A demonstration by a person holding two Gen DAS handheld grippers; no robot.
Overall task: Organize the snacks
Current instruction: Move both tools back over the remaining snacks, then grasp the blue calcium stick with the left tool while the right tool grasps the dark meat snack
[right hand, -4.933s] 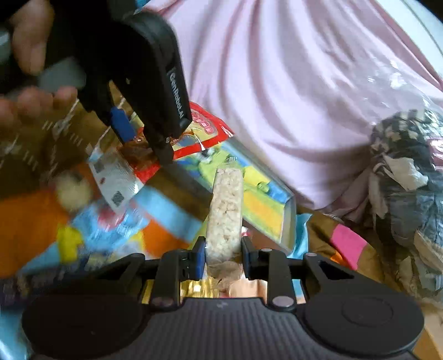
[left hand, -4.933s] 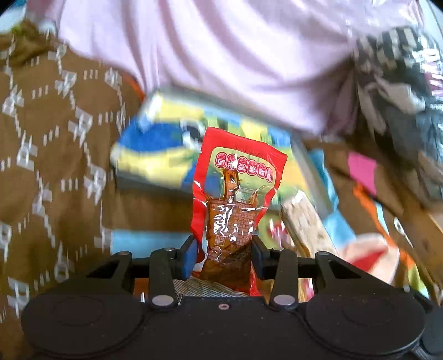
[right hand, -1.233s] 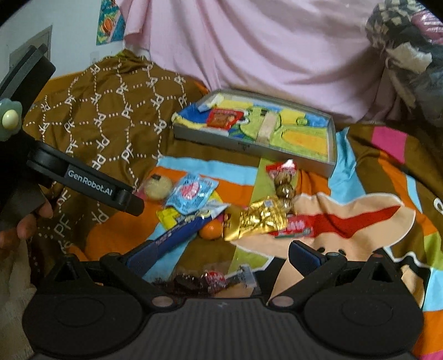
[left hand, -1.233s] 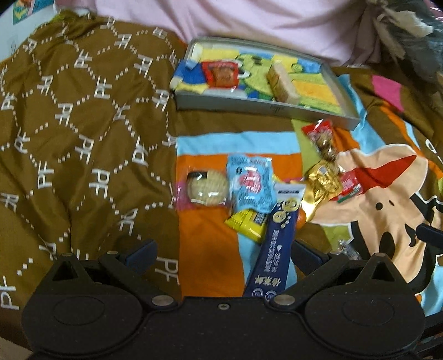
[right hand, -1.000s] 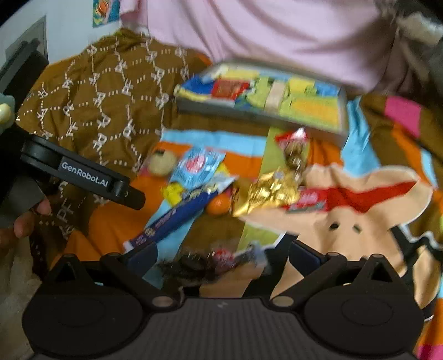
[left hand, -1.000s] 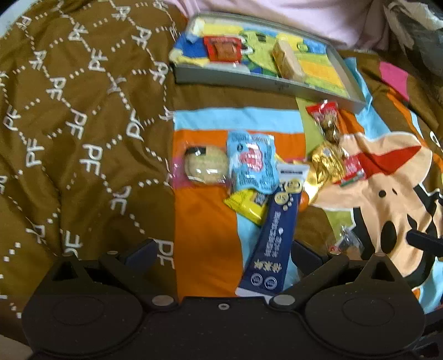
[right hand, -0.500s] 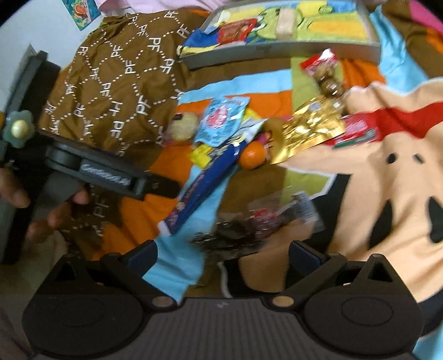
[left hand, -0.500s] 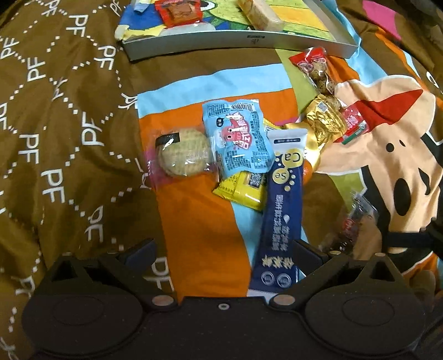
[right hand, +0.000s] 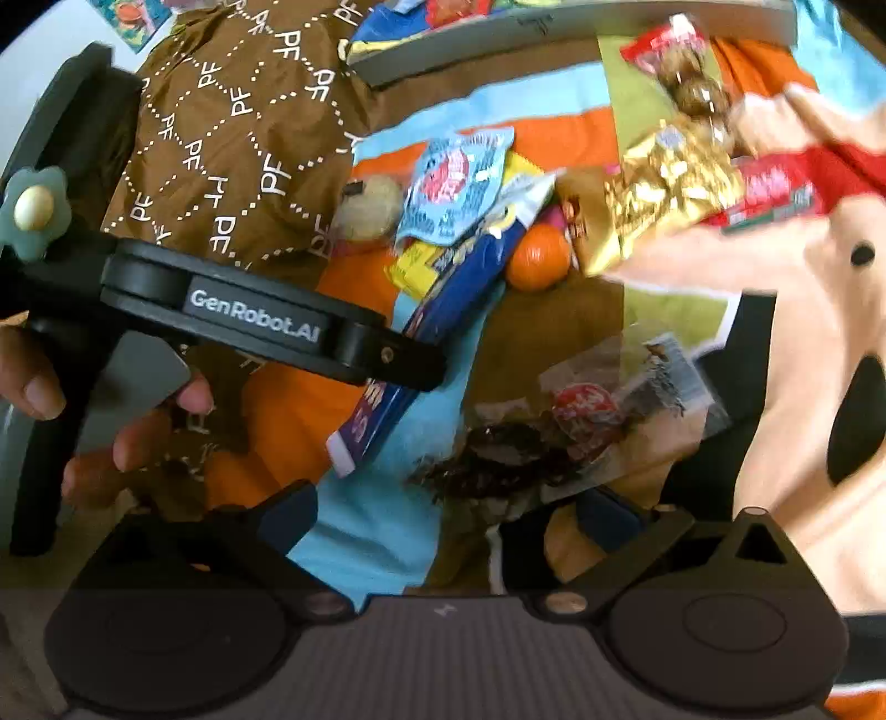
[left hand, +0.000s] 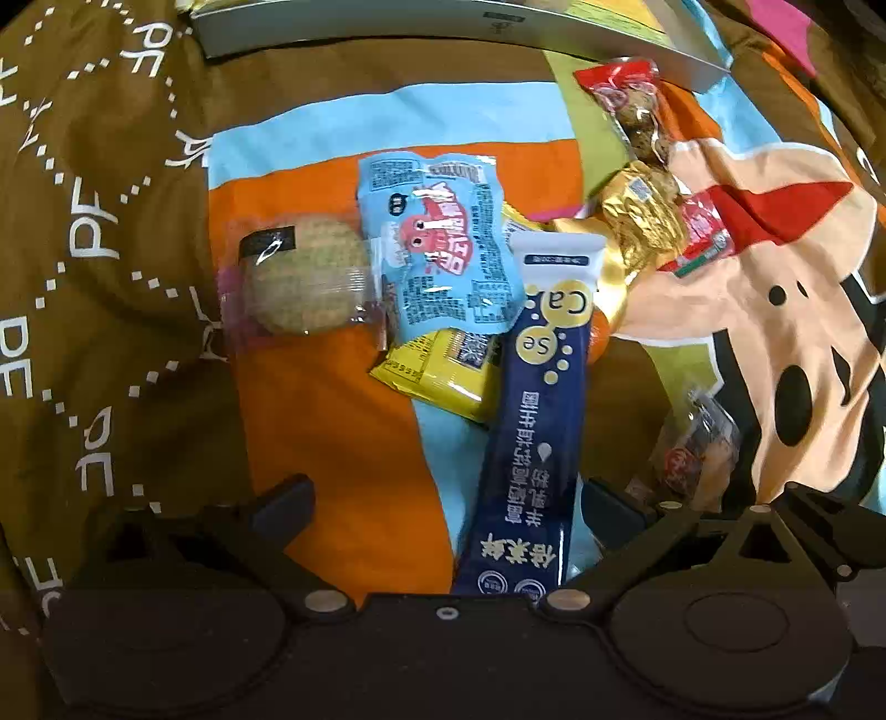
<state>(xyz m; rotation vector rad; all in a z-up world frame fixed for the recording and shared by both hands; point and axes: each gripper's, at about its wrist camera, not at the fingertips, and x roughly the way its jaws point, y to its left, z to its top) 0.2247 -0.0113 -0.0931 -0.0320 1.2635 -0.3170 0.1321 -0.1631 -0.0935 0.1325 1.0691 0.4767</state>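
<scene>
While both sets of jaws stand wide and empty, the left gripper (left hand: pixel 443 504) straddles the blue stick pack (left hand: pixel 531 421); the right gripper's (right hand: pixel 443 515) have just narrowed slightly around the clear packet (right hand: pixel 570 426). Tray (left hand: pixel 498 25) at upper frame.

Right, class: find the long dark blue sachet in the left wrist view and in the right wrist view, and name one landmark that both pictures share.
Left wrist view: the dark blue sachet runs from centre to the bottom, between the open jaws.
Right wrist view: it lies slanting left of centre, partly behind the left gripper.
Shared landmark: the light blue packet by its white end.
</scene>
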